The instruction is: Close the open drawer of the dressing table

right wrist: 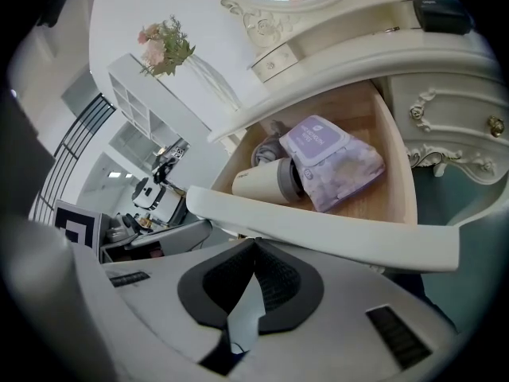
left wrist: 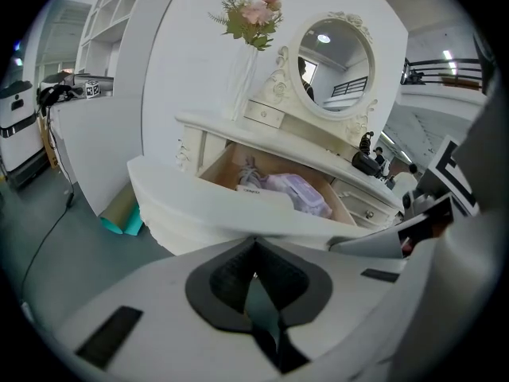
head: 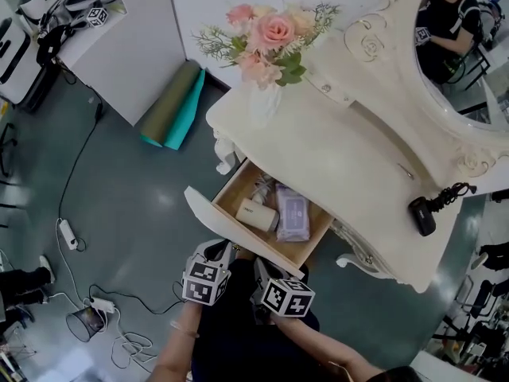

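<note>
The cream dressing table (head: 334,157) has one drawer pulled out; its white front panel (head: 211,216) faces me. Inside the wooden drawer lie a cream bottle (head: 256,214) and a purple pack of wipes (head: 293,216). My left gripper (head: 221,251) is shut and empty, its tips right at the panel's left half. My right gripper (head: 262,267) is also shut and empty, at the panel's right half. In the left gripper view the gripper (left wrist: 254,241) sits just under the front panel (left wrist: 238,209). The right gripper view has the gripper (right wrist: 254,241) below the panel (right wrist: 318,225), with the bottle (right wrist: 266,180) and wipes (right wrist: 334,161) behind it.
A vase of pink flowers (head: 266,34) stands on the tabletop's left end, an oval mirror (head: 461,46) at the back and a black device (head: 421,215) at the right. Rolled mats (head: 173,106) lean by the wall. Cables and a power strip (head: 67,233) lie on the floor to my left.
</note>
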Available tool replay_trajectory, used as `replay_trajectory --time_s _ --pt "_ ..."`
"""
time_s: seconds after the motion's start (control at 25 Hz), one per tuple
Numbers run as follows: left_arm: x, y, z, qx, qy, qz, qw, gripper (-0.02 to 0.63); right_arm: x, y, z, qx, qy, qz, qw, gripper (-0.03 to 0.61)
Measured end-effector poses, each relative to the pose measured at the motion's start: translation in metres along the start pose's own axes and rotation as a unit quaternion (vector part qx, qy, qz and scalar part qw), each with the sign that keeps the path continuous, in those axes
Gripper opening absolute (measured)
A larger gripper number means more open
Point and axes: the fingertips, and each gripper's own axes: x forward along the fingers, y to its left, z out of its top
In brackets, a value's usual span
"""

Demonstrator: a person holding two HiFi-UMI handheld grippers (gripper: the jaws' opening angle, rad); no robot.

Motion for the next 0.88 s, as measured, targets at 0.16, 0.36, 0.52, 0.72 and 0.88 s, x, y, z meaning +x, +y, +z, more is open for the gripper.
replay_trajectory --time_s 0.16,0.36,0.52,0.72,0.88 --pt "0.004 -0.001 0.003 0.002 0.000 -0.004 1.0000 0.018 -0.001 -0.006 0.005 0.004 -0.008 -0.007 1.000 0.008" --pt "0.011 -0.003 0.007 0.011 0.007 -0.007 0.9999 0.018 -0.002 -0.012 0.013 0.011 -0.024 -0.019 0.999 0.008" --pt "0.017 -0.004 0.013 0.011 0.006 -0.008 0.9999 0.019 -0.001 -0.016 0.021 0.011 -0.038 -0.027 0.999 0.008" --pt "0.025 -0.005 0.021 0.020 0.009 -0.015 0.9996 0.018 0.001 -0.021 0.032 0.000 -0.060 -0.036 0.998 0.008" --pt "0.032 -0.007 0.027 0.030 0.008 -0.021 0.9993 0.019 0.002 -0.026 0.041 0.001 -0.076 -0.044 0.996 0.008"
